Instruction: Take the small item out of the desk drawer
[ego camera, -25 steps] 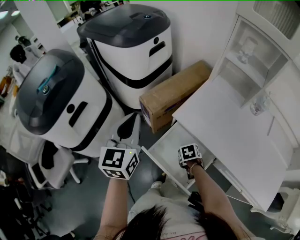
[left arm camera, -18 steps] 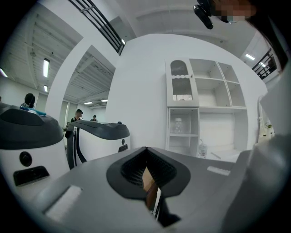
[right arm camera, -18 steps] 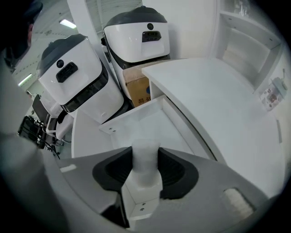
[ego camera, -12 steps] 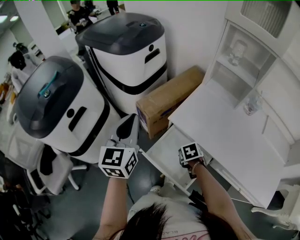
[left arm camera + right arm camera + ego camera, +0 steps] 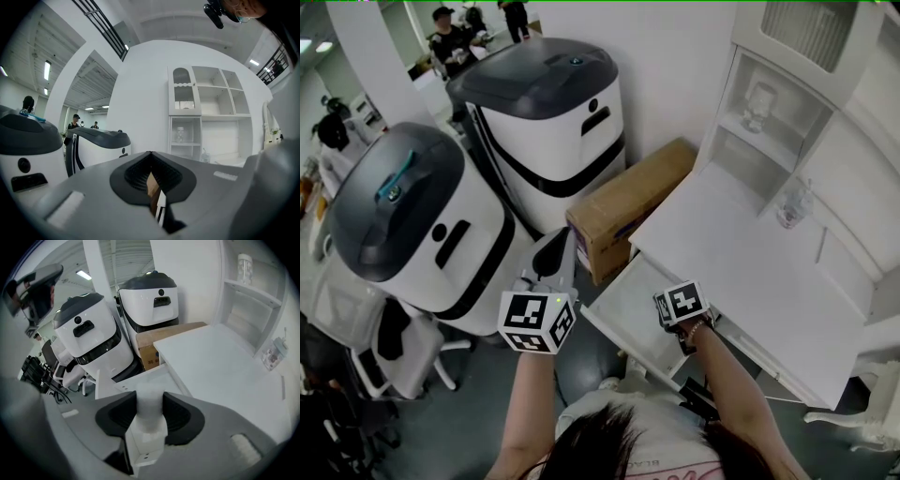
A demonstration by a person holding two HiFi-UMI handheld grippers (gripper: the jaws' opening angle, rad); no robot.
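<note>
The left gripper (image 5: 556, 248) is staying closed on nothing, at 9 o'clock from the open drawer (image 5: 623, 309). A shut cardboard box (image 5: 623, 206) is sitting at 12 o'clock from the drawer. The right gripper (image 5: 149, 404) is squeezing the small white item (image 5: 149, 420) over the drawer. I think the taking-out step is under way. Next, it needs carrying clear, at 3 o'clock, to the desk (image 5: 750, 272). The part of the drawer that is showing is looking bare. A jar (image 5: 759, 94) is standing in the shelf.
</note>
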